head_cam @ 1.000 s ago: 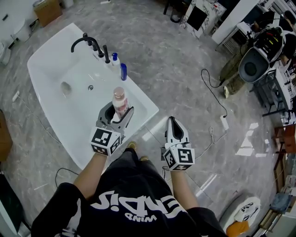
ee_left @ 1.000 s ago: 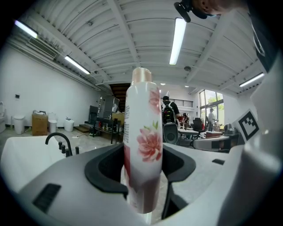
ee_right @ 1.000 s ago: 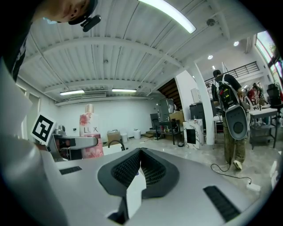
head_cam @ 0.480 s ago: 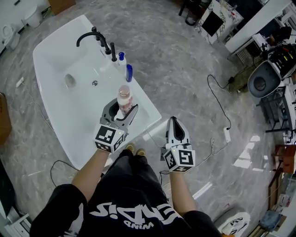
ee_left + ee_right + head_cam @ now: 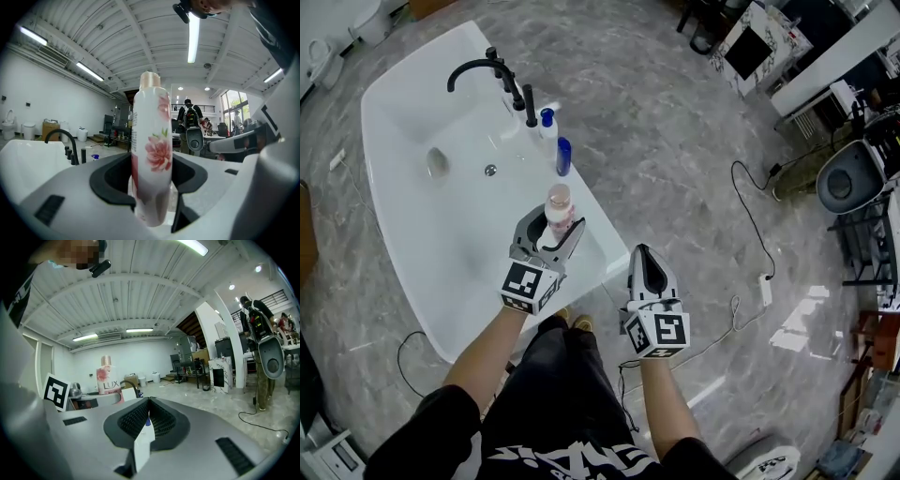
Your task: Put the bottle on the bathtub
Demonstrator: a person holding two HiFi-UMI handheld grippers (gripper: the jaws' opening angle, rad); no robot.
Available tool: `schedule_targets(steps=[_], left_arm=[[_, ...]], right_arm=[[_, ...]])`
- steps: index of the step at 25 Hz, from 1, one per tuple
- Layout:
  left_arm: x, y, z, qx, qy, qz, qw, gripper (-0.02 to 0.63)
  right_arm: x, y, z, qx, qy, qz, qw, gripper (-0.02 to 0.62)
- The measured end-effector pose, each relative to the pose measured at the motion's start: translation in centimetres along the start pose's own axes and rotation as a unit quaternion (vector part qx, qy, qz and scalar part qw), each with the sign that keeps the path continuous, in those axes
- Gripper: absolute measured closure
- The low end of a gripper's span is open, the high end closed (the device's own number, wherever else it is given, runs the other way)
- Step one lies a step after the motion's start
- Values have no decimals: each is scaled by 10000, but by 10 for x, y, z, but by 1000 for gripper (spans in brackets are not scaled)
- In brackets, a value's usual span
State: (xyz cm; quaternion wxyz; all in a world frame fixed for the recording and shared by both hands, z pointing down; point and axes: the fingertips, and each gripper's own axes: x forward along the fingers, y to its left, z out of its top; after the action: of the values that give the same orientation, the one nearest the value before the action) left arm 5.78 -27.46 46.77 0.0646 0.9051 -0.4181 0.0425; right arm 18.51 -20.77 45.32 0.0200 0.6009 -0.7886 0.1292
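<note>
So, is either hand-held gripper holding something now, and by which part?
The left hand-held gripper grips the flowered bottle by its lower body; the right hand-held gripper is shut, empty.

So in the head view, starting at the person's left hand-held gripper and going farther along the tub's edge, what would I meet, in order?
Left hand-held gripper → the pink flowered bottle it grips → small blue bottle → white bottle with blue cap → black faucet.

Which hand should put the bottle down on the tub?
Left. The left gripper grips the bottle above the bathtub, near its rim. The right gripper is shut and hangs over the floor.
</note>
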Motion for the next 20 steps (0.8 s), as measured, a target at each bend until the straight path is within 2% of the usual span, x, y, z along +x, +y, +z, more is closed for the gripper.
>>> schedule_targets(steps=[8,14,20], left_arm=[[51,23,-57,28,159,93,9998,371],[82,36,-98,52,155,159,9997,371],[114,48,-133,191,230,196,9994,371]], right_arm=[[28,-14,-27,63,149,37,9999,572],[49,-20,-68,57,390,221,9990,572],[67,-29,-89,178,464,246,9985,572]])
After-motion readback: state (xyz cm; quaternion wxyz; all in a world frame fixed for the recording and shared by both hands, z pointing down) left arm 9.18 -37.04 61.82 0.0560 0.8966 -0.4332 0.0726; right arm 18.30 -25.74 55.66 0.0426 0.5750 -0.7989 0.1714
